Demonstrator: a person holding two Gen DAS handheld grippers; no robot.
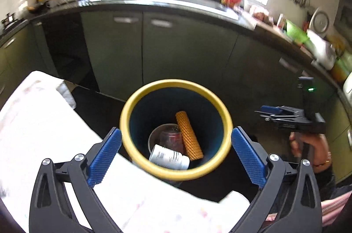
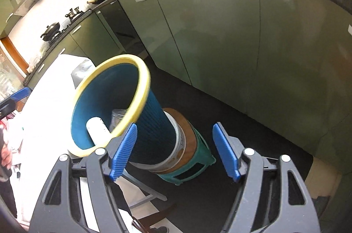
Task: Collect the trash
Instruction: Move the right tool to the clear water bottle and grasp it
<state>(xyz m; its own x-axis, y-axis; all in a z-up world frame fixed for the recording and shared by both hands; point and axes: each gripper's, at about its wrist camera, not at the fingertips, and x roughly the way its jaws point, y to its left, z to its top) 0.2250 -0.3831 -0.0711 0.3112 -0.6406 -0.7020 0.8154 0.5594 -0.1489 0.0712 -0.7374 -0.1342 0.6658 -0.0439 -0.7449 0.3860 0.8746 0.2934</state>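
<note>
A blue waste bin (image 1: 176,129) with a yellow rim stands on a tin atop a green stool (image 2: 198,158) on the dark kitchen floor, beside a table draped in a white cloth (image 1: 44,122). Inside lie an orange ribbed roll (image 1: 189,136), a white bottle (image 1: 169,159) and a clear plastic cup (image 1: 167,137). The left gripper (image 1: 176,158) hangs above the bin's mouth, jaws spread wide and empty; the right gripper (image 2: 175,151) hovers beside the bin's wall, likewise wide and holding nothing.
</note>
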